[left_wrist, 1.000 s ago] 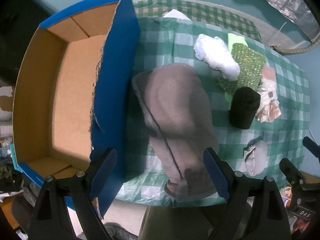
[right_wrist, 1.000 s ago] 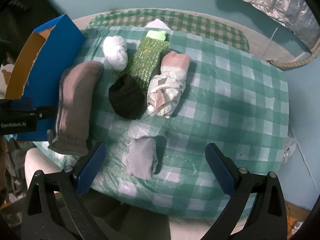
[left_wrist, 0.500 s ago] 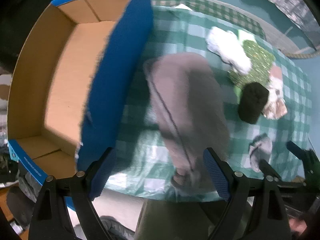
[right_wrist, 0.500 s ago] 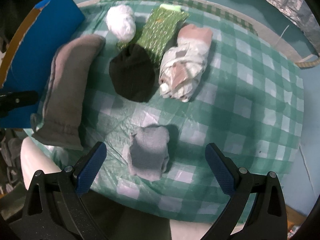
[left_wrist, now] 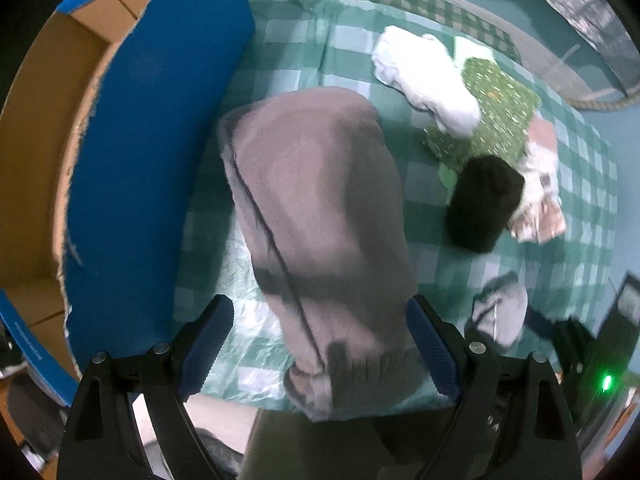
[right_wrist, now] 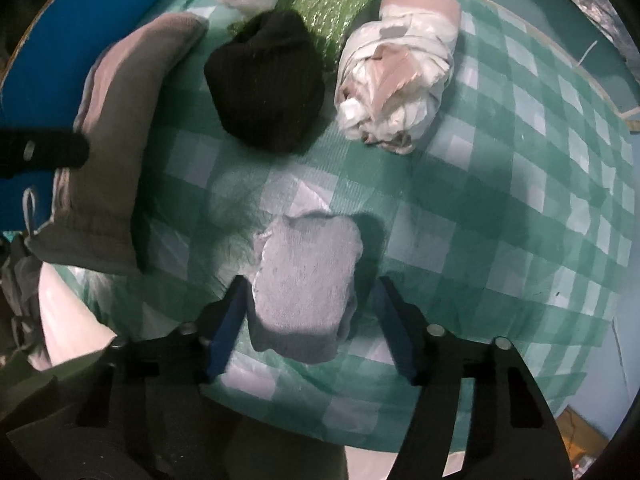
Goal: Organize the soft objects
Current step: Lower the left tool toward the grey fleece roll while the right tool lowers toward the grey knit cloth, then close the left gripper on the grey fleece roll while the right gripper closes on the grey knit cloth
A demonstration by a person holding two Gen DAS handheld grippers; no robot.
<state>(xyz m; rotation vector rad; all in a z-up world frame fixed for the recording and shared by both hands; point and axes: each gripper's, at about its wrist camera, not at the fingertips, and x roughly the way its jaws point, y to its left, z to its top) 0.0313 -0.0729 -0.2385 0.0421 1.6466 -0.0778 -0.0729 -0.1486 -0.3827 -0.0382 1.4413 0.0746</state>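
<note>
Jaws of the right gripper have just been closing and stand about half apart, pointing straight down with the small grey sock bundle between them; the left pad touches its edge while the right pad stands just clear. Pointing down too, the left gripper is spread wide over the lower end of the long grey-brown cloth, which lies on the green checked tablecloth beside the blue cardboard box, its right pad against the fabric.
</note>
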